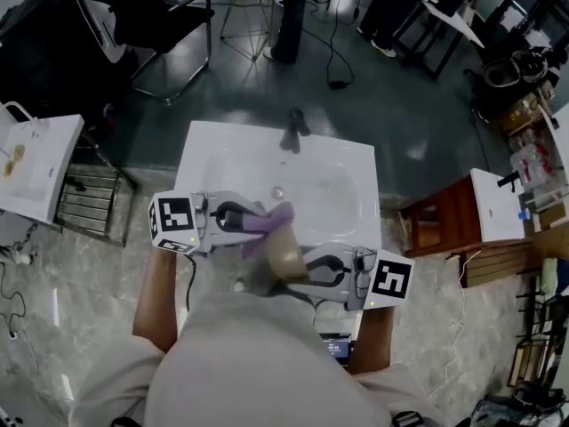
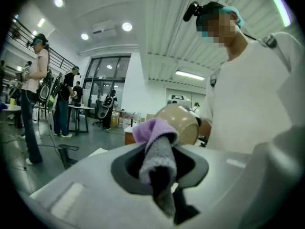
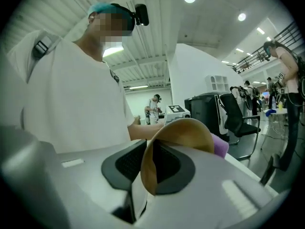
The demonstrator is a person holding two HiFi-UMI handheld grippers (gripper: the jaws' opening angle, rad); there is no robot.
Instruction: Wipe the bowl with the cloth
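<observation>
In the head view my left gripper (image 1: 253, 223) is shut on a folded purple and grey cloth (image 1: 269, 221), held over the near edge of a white sink (image 1: 222, 163). The cloth's end touches a tan bowl (image 1: 284, 252), which stands on edge in the air. My right gripper (image 1: 299, 269) is shut on the bowl's rim. In the left gripper view the cloth (image 2: 158, 149) fills the jaws of the left gripper (image 2: 161, 168), with the bowl (image 2: 180, 123) right behind it. The right gripper view shows the bowl (image 3: 186, 136) edge-on between the jaws of the right gripper (image 3: 150, 171), and the purple cloth (image 3: 220, 146) peeking past it.
A dark faucet (image 1: 293, 130) stands at the sink's far edge. A black chair (image 1: 151, 16) is at the back left, a white stand (image 1: 36, 163) at the left, a brown cabinet (image 1: 444, 221) at the right. Cables lie on the floor. Other people (image 2: 35, 94) stand far off.
</observation>
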